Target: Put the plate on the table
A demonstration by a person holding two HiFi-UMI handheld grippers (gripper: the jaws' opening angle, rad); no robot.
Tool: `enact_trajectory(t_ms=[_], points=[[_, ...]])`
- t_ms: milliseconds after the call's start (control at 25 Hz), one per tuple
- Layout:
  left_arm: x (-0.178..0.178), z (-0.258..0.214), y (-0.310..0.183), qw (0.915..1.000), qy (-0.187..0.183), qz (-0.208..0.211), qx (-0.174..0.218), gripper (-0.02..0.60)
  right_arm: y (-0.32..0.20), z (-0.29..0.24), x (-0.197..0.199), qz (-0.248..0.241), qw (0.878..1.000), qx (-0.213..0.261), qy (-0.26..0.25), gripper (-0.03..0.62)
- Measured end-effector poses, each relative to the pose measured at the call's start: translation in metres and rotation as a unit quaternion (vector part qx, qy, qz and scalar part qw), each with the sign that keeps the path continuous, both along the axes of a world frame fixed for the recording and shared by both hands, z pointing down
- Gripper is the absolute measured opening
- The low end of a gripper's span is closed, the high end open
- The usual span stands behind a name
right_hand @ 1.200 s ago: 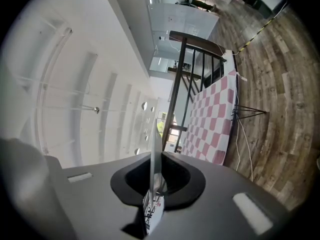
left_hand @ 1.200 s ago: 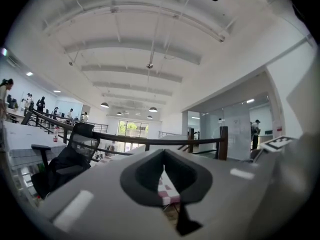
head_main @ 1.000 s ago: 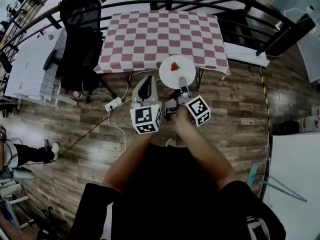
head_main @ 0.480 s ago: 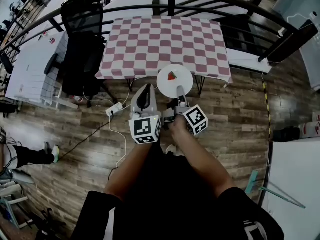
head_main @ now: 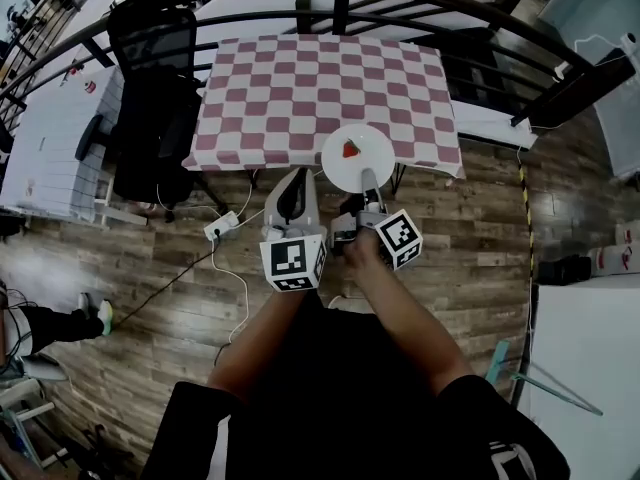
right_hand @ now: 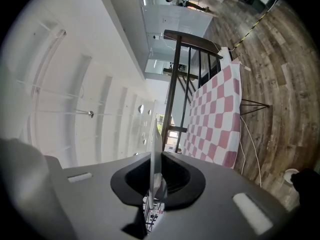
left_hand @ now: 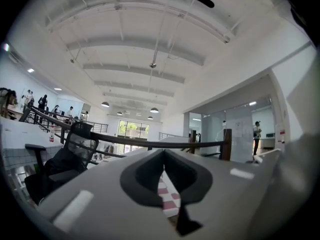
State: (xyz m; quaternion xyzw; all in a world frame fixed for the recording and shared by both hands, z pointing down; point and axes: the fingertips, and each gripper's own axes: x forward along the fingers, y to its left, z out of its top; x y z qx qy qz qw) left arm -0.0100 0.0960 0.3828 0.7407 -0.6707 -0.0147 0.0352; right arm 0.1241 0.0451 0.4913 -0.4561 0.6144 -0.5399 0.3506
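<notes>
Plate [head_main: 345,168] in the right gripper's grip, at the near edge of the checked table [head_main: 320,78].
Left to right: a black chair [head_main: 150,88] stands beside the table. The left gripper [head_main: 298,180] has its jaws closed together and empty, short of the table edge. The white plate carries a red strawberry [head_main: 351,149], lies flat and overlaps the table's near edge. The right gripper [head_main: 368,178] is clamped on the plate's near rim. Contact with the cloth cannot be determined.

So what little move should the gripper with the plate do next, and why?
Probably push the round white plate a bit farther forward over the red-and-white checked table, keeping it level. The right gripper is clamped on its rim, the plate only overlaps the table's near edge, and a small red strawberry sits on it.
</notes>
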Motion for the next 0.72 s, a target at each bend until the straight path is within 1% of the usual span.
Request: enact_trajectory(t_ms=[360, 720], points=[[-0.026, 0.001, -0.062, 0.9999, 0.001, 0.011, -0.004, 0.009, -0.055, 0.000, -0.032, -0.009, 1.000, 0.001, 0.003, 0.020], [-0.046, -0.001, -0.120, 0.9993, -0.002, 0.037, -0.007, 0.009, -0.114, -0.014, -0.048, 0.013, 1.000, 0.010, 0.004, 0.020]])
